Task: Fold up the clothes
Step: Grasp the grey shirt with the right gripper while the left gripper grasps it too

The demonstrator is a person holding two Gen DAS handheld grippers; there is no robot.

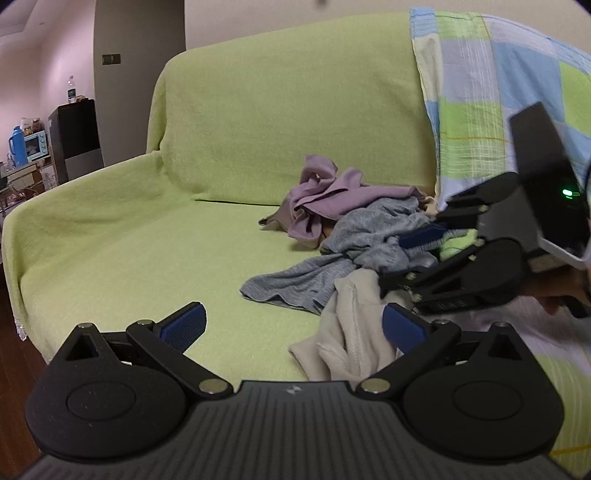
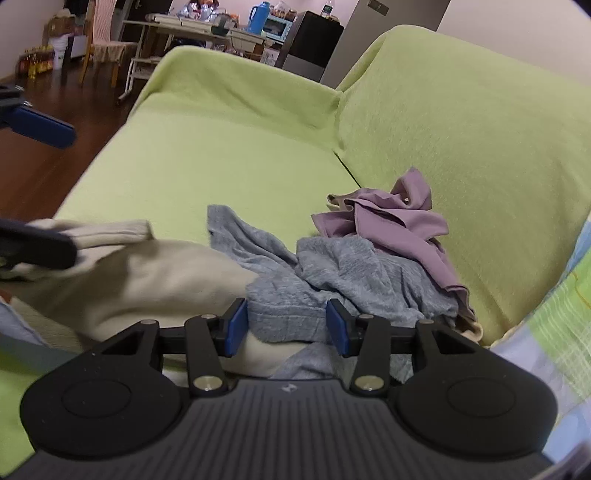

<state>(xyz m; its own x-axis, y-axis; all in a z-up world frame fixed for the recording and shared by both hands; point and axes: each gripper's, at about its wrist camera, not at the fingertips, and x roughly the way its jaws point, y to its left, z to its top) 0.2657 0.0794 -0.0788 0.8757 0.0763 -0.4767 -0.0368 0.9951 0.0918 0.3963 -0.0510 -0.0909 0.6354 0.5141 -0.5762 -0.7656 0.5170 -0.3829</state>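
A pile of crumpled clothes lies on the green-covered sofa [image 1: 147,240]: a purple garment [image 1: 325,199] at the back, a grey garment [image 1: 332,258] in the middle, a cream garment [image 1: 351,332] in front. My left gripper [image 1: 295,326] is open wide, its right finger against the cream garment. My right gripper [image 2: 288,325] is open, its jaws on either side of a fold of the grey garment [image 2: 351,273], not closed on it. The right gripper also shows in the left wrist view [image 1: 421,258], reaching into the pile. The cream garment [image 2: 147,280] and purple garment [image 2: 395,218] show in the right wrist view.
A blue, green and white checked blanket [image 1: 498,92] hangs over the sofa back at the right. Left of the sofa [image 2: 240,155] is dark wood floor [image 2: 33,162], with a black cabinet [image 1: 75,140], a table [image 2: 192,29] and chairs beyond.
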